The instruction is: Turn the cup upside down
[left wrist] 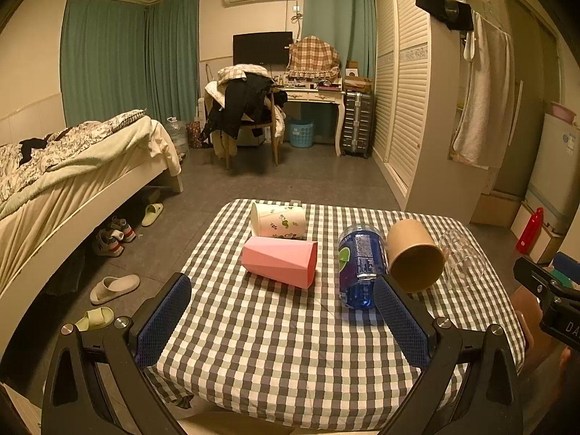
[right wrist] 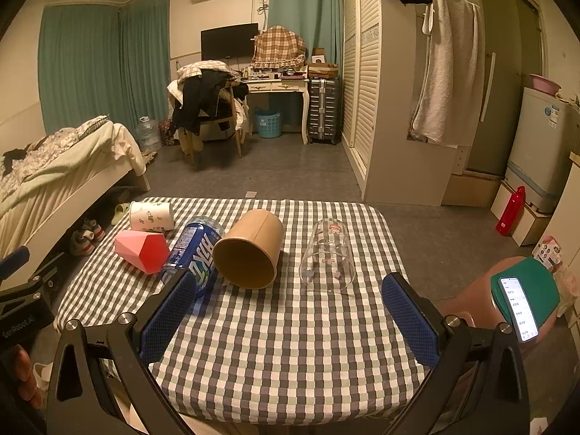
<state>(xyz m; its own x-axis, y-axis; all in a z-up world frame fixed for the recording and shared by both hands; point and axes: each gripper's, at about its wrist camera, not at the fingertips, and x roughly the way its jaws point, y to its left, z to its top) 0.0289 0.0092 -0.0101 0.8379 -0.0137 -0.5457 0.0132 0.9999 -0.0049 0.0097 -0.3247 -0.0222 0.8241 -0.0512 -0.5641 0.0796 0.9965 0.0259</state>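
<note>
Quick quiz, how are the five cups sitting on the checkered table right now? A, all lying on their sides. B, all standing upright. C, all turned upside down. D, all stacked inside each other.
A: the white floral cup, pink cup, blue cup, brown paper cup and clear glass each lie on their side, apart, on the table.

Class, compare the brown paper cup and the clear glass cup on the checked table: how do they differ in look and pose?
The brown paper cup is opaque and plain; the clear glass cup is see-through with small printed figures. The brown cup's open mouth faces the camera, showing its inside, while the glass cup's wider open end also points toward the camera but looks narrower overall. Both lie on their sides on the checked tablecloth, untouched by either gripper.
</note>
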